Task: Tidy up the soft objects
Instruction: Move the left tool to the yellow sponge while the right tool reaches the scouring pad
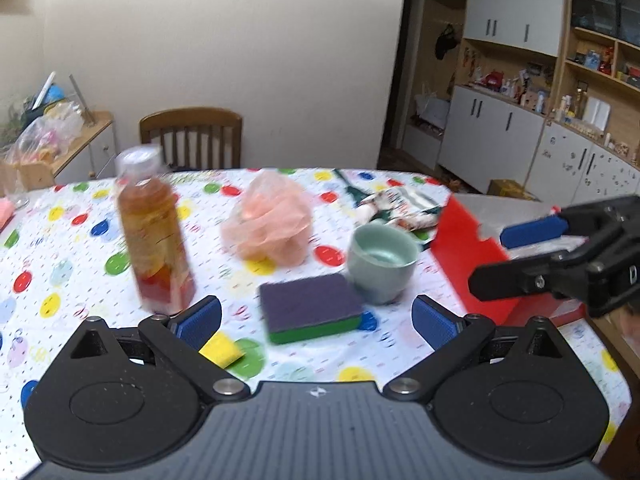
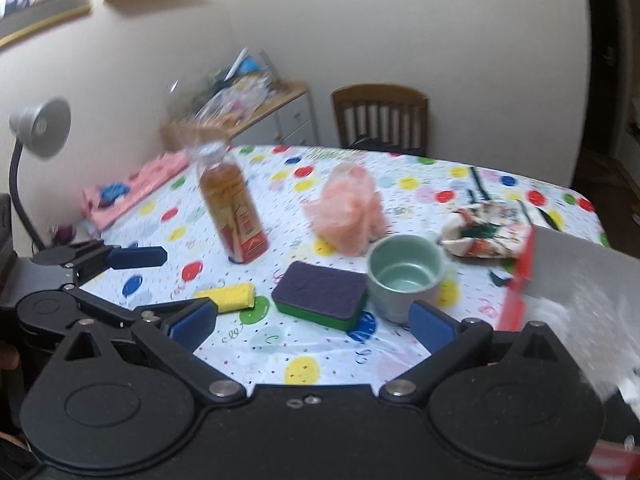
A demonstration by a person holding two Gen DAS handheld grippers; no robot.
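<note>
Table (image 1: 100, 208) under a polka-dot cloth carries everything. Far right edge: red box (image 1: 468, 256), open side not readable from here; judged to be the likely bin for the soft items.

Items, largest first:
- Bottle (image 1: 154, 236) of amber drink, upright, near left. Hard, not a target.
- Pink mesh puff (image 1: 272, 220), centre, far of the sponges. Soft.
- Patterned cloth (image 2: 480, 236), crumpled, far right, just beside the red box. Soft.
- Green cup (image 1: 382, 258), upright, empty, touching or just beside the right end of the purple sponge; cannot tell which.
- Purple sponge (image 1: 310, 308), green underside, flat on the cloth, purple face up. Long axis runs left to right, slightly skewed.
- Yellow sponge (image 2: 228, 297), small, lying left of the purple sponge, apart from it.

Key relation: the purple sponge lies straight ahead of the left gripper (image 1: 316, 316), between the lines of its fingers, closer to the right one. Judged the nearer hand for it. The short side of the sponge runs near to far, so the fingers would span the long axis as posed; the gap looks wide enough.

Left gripper: fingers spread wide, nothing held, above the near table, tilted slightly down.

Right gripper (image 2: 314, 320): fingers likewise spread, empty, near right, beside the red box, pointing toward the cup.

Risk (judgement): the cup crowds the sponge's right end.
</note>
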